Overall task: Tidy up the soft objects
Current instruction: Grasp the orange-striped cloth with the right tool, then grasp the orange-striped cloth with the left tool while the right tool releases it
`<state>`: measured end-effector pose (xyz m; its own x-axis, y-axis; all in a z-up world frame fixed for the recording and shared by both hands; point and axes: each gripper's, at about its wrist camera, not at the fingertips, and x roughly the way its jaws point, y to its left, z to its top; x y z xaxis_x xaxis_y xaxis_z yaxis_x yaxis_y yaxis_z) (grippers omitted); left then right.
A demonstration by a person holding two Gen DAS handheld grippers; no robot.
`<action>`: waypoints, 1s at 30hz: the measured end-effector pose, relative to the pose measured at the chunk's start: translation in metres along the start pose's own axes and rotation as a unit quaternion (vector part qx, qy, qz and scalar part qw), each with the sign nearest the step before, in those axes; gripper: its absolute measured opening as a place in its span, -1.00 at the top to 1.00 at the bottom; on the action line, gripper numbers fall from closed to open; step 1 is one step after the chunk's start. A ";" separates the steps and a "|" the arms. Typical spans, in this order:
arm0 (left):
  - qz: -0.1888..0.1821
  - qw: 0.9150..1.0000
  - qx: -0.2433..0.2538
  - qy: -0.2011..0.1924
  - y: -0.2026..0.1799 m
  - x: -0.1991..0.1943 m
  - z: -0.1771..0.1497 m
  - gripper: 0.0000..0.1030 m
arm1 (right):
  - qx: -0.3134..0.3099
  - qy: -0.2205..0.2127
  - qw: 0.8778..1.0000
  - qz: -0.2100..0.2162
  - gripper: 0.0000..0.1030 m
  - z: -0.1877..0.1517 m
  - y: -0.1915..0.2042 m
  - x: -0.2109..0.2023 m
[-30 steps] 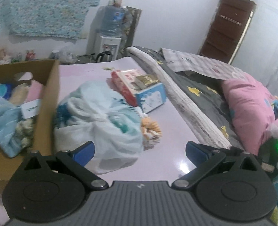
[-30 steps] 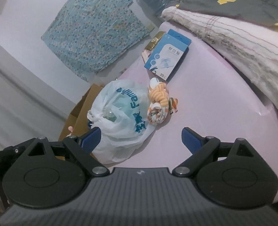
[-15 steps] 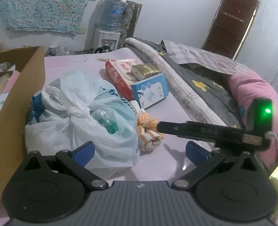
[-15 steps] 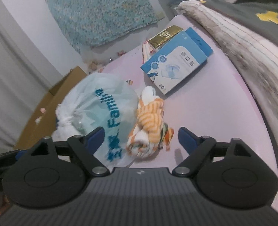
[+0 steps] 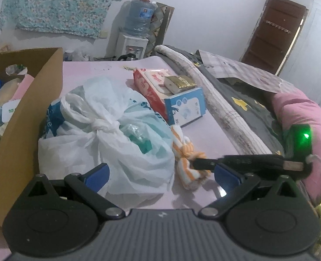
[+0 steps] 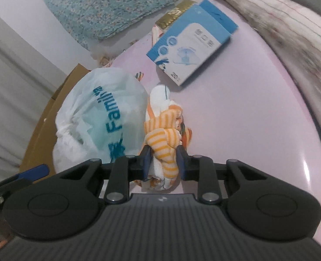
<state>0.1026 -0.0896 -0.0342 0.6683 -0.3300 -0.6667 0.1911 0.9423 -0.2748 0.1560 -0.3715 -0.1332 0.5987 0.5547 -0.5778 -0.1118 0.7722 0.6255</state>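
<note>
Two tools work a pink table (image 6: 258, 113): the right tool (image 6: 163, 163), jaws just closing, pinches the striped cloth bundle (image 6: 164, 139) beside a tied plastic bag (image 5: 108, 139); the left tool (image 5: 161, 175) stands wide open, empty.

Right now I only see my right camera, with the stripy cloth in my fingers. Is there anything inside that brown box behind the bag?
Observer: Yes. The left camera shows the cardboard box open on top, with soft cloth things already inside.
Operator: Are my left fingers open?
Observer: Yes. Your left fingers are wide apart, with nothing between them, close to the plastic bag.
Operator: What is under the gold packet?
Observer: The gold packet lies on a red and white tissue box.
</note>
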 end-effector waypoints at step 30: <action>-0.048 0.974 0.021 0.222 -0.057 0.087 -0.039 -0.21 | 0.067 -0.013 0.997 0.037 0.43 -0.133 0.009 -0.063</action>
<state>0.1222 -0.1741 -0.1039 0.2702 -0.3999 -0.8758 0.2728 0.9042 -0.3286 0.0115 -0.3581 -0.1607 0.6136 0.5989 -0.5145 -0.0511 0.6804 0.7311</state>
